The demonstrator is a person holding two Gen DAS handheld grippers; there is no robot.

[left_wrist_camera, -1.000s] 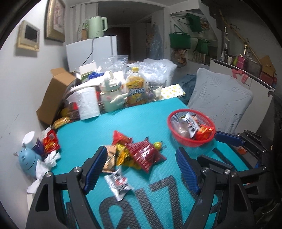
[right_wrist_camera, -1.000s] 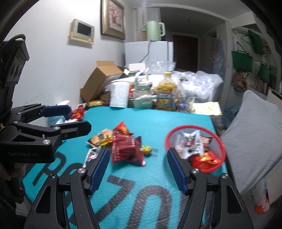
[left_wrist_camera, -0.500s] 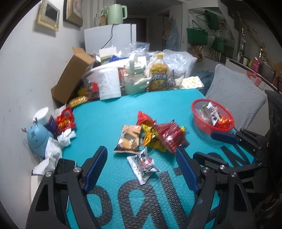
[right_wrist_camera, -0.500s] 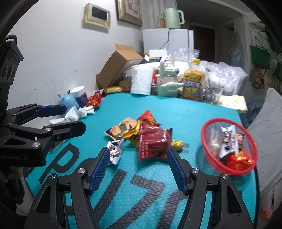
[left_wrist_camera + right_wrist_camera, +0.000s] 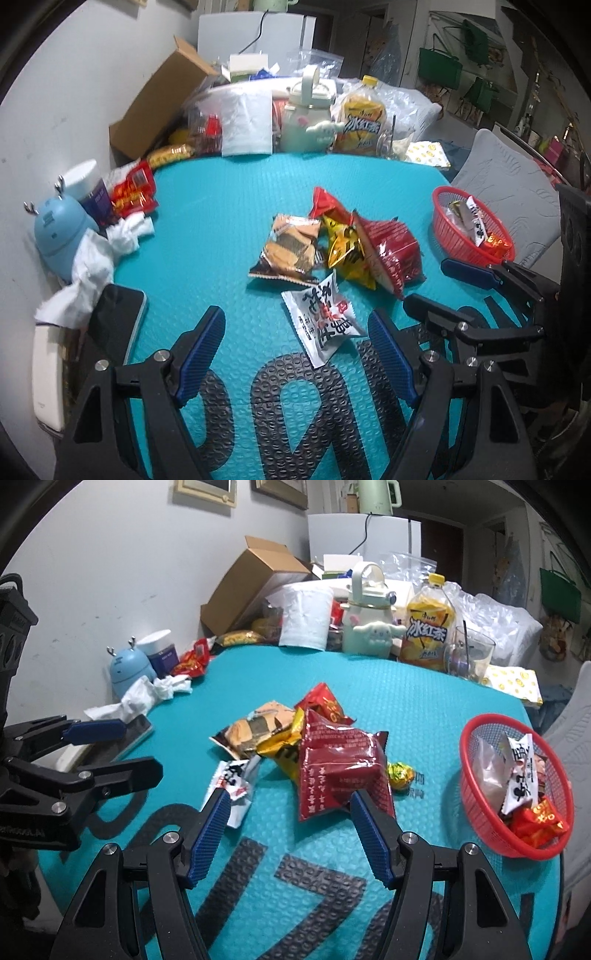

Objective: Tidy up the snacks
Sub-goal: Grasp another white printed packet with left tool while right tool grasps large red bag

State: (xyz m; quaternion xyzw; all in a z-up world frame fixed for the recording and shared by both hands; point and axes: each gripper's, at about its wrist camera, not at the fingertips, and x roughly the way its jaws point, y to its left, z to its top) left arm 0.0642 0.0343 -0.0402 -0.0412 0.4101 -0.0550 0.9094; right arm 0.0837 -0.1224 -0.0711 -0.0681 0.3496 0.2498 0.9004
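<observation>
A pile of snack packets lies mid-table on the teal mat: a white packet (image 5: 322, 320), a brown cracker packet (image 5: 290, 248), a yellow packet (image 5: 347, 251), a dark red bag (image 5: 392, 248) and a gold wrapped candy (image 5: 400, 775). The red basket (image 5: 448, 225) at the right holds several snacks; it also shows in the right wrist view (image 5: 476, 805). My left gripper (image 5: 295, 350) is open and empty, just short of the white packet. My right gripper (image 5: 290, 830) is open and empty, its jaws on either side of the near edge of the dark red bag (image 5: 338, 768).
Clutter lines the table's back edge: cardboard box (image 5: 159, 99), paper roll (image 5: 245, 125), pale green bottle (image 5: 308, 118), iced tea bottle (image 5: 360, 123). At left are a blue humidifier (image 5: 61, 236), crumpled tissues (image 5: 99, 258), red packets (image 5: 133, 190) and a phone (image 5: 114, 325). A grey chair (image 5: 509, 192) stands right.
Both grippers have swung left and moved down closer to the snack pile. The basket has shifted toward the right edge of both views. Both stayed open.
</observation>
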